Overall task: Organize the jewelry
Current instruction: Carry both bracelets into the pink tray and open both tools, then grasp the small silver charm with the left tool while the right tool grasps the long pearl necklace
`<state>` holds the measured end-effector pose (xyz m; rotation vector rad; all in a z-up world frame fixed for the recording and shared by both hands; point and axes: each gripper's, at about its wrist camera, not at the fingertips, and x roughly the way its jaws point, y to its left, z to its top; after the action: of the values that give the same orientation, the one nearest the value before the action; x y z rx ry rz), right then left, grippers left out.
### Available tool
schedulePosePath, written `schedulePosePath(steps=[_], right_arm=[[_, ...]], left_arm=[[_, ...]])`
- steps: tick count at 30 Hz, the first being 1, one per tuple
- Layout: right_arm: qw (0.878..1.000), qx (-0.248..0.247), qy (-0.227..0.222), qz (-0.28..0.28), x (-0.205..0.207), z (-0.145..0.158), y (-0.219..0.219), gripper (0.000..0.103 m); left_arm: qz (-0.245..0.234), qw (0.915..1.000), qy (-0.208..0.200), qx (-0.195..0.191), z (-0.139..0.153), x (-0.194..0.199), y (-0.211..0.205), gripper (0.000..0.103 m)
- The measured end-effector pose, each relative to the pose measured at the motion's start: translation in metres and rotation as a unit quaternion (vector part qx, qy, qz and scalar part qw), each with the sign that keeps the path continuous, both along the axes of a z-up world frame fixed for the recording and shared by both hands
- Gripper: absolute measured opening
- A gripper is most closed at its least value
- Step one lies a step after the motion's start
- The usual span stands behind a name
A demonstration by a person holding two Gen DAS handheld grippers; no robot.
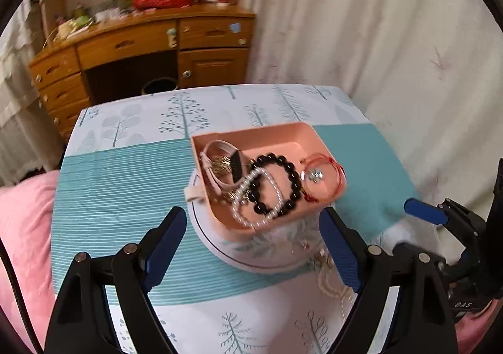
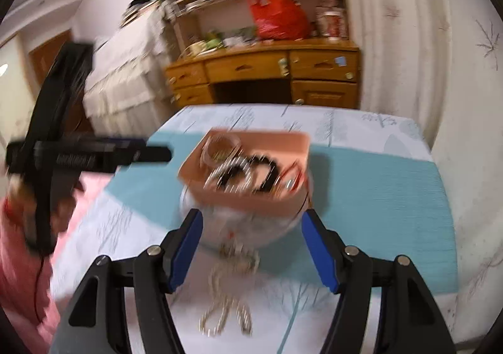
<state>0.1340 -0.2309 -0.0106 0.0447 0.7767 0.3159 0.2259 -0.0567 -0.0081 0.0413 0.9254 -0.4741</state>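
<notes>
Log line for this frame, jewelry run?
left gripper: open, empty | right gripper: open, empty | pink tray: holds bracelets | pearl necklace: on table

Both views look forward along their own jaws and slant down onto the bench, toward the far wooden desk and the curtain on the right. The left wrist view sits close above the pink tray, sharp, and catches the right gripper at its right edge. The right wrist view is blurred, sits a little farther back, and shows the left gripper at its left. Both share the tray, bench, desk and red bag.
</notes>
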Motion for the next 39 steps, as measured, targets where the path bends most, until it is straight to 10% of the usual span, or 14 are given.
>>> schedulePosePath(steps=[9, 22, 39], right_arm=[[0.999, -0.028, -0.044, 0.002, -0.058, -0.025, 0.01, 0.066], [0.996, -0.083, 0.009, 0.027, -0.058, -0.064, 0.038, 0.066], [0.995, -0.089, 0.043, 0.033, -0.049, -0.08, 0.043, 0.053]], left_arm=[[-0.049, 0.9979, 0.029, 0.031, -0.031, -0.025, -0.017, 0.087], [-0.089, 0.9935, 0.057, 0.043, -0.083, -0.034, -0.052, 0.088], [-0.109, 0.991, 0.058, 0.052, -0.092, -0.028, -0.086, 0.036]])
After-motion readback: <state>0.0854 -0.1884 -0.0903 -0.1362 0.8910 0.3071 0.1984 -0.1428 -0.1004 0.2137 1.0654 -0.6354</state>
